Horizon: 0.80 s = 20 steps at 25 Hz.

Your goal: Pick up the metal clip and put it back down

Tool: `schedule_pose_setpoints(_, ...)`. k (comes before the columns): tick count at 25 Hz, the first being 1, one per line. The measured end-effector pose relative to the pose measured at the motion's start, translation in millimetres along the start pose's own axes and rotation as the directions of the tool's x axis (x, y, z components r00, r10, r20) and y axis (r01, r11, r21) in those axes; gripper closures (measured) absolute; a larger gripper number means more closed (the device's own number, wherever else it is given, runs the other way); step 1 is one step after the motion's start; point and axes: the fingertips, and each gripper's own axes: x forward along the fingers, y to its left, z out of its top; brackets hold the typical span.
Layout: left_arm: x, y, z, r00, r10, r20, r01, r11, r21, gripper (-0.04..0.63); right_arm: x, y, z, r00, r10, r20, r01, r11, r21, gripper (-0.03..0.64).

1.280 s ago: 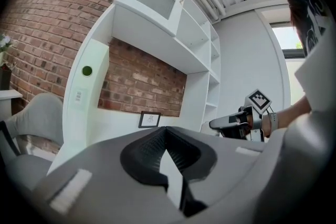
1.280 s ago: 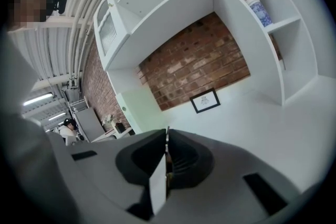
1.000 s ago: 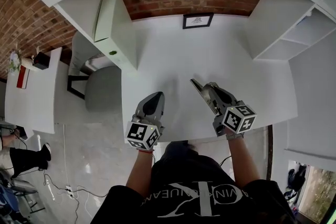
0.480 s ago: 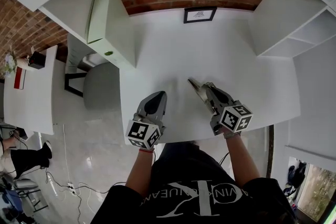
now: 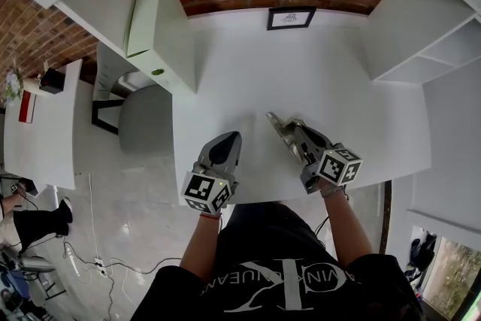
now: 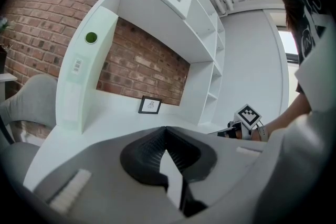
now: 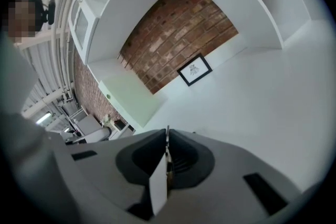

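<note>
Right tongs (image 7: 167, 147) pinch the thin shiny metal clip (image 5: 276, 122) above the white worktop (image 5: 346, 86). Left tongs (image 5: 228, 140) are closed, empty. Next, probably lower it gently and let go.

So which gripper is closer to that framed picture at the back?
Right. The right gripper is almost straight in front of the framed picture; the left gripper sits farther off, toward the left edge of the desk.

Framed picture (image 5: 291, 18) at the desk's (image 5: 331, 86) back edge, chair (image 5: 145, 124) left, shelves (image 5: 440, 49) right.
</note>
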Motion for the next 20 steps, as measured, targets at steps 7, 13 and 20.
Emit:
schedule_pose_setpoints(7, -3.2, -1.7, 2.4, 1.0, 0.01, 0.009, -0.01, 1.0, 0.001, 0.586, 0.8, -5.3, -5.2, 0.999, 0.028, -0.036, -0.026, 0.998, 0.054, 0.591)
schedule_pose_setpoints(13, -7.0, -7.4, 5.3, 1.0, 0.013, 0.019, -0.013, 1.0, 0.011, 0.586, 2.2, -11.4, -8.3, 0.994, 0.003, -0.105, -0.002, 1.0, 0.007, 0.59)
schedule_pose_setpoints(20, -16.0, -10.3, 13.5, 0.999, 0.027, 0.036, -0.028, 0.999, 0.035, 0.586, -1.3, -17.8, -5.9, 0.993, -0.049, -0.106, 0.046, 0.998, -0.031, 0.579)
